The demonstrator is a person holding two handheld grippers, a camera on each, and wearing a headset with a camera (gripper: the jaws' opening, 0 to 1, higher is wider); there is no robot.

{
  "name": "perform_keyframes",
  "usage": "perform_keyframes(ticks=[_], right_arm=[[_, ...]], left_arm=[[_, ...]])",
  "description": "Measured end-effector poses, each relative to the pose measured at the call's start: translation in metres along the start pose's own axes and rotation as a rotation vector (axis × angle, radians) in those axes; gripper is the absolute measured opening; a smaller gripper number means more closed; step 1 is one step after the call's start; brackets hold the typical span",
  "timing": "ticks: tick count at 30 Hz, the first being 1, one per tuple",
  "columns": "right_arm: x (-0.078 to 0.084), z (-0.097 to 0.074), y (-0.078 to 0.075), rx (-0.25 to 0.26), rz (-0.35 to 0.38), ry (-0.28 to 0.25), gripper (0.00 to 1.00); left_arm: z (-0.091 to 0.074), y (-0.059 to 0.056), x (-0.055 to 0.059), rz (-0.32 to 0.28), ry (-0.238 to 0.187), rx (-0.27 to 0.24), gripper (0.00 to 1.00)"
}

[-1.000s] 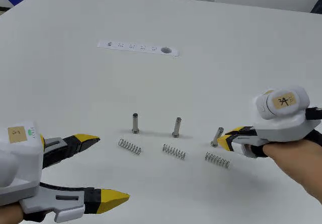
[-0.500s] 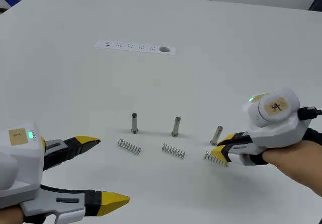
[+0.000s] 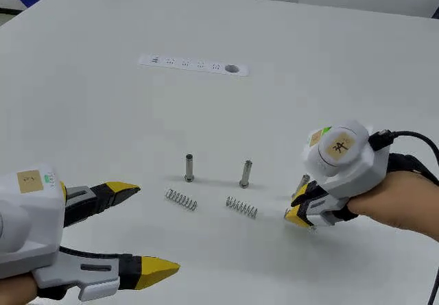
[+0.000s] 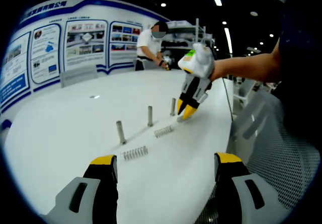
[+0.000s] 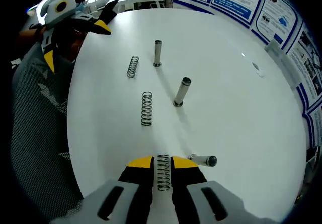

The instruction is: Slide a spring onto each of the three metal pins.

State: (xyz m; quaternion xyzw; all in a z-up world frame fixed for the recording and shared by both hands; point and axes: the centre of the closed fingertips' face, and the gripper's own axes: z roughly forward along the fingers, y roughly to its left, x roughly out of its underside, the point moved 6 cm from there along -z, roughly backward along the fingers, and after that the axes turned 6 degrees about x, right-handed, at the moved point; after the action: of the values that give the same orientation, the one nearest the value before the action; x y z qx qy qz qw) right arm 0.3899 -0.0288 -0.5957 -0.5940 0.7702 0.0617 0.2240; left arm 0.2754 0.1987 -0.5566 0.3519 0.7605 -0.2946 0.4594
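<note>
White tabletop (image 3: 103, 113), wide and mostly bare. Power strip (image 3: 194, 65) sits well behind the middle pin (image 3: 245, 173). Left pin (image 3: 189, 167) and right pin (image 3: 302, 184) flank it; all three are upright, no springs on.

Left spring (image 3: 181, 199) and middle spring (image 3: 241, 207) lie flat just in front of that row. Right spring (image 5: 162, 171) is down at the table, right of the middle pin and beside the right pin. Right gripper (image 3: 300, 216) has its jaws closed onto its flanks. Left gripper (image 3: 140, 229) is spread wide, empty, well left and in front.

Springs look light, thin-wired and squashy sideways, so likely to roll or ping out. I'd pinch gently near one end and leave the bore free. Pins may tip if nudged.

Lots of room all round; the table's near edge runs close by the left gripper.
</note>
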Motion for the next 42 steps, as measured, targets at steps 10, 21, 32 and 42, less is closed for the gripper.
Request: perform_keyframes(ticks=[10,21,32,42], right_arm=[[0.002,0.012,0.000,-0.064,-0.065,0.085,0.14],[0.001,0.016,-0.003,-0.113,-0.057,0.122,0.12],[0.001,0.006,-0.003,-0.065,-0.002,0.051,0.12],[0.001,-0.015,-0.004,-0.005,0.095,-0.078,0.12]], left_arm=[[0.000,0.001,0.000,-0.003,-0.002,-0.005,0.80],[0.000,0.002,0.000,-0.003,-0.008,-0.001,0.80],[0.001,0.001,0.000,0.002,-0.006,0.009,0.80],[0.002,-0.001,0.001,0.009,0.007,0.019,0.80]])
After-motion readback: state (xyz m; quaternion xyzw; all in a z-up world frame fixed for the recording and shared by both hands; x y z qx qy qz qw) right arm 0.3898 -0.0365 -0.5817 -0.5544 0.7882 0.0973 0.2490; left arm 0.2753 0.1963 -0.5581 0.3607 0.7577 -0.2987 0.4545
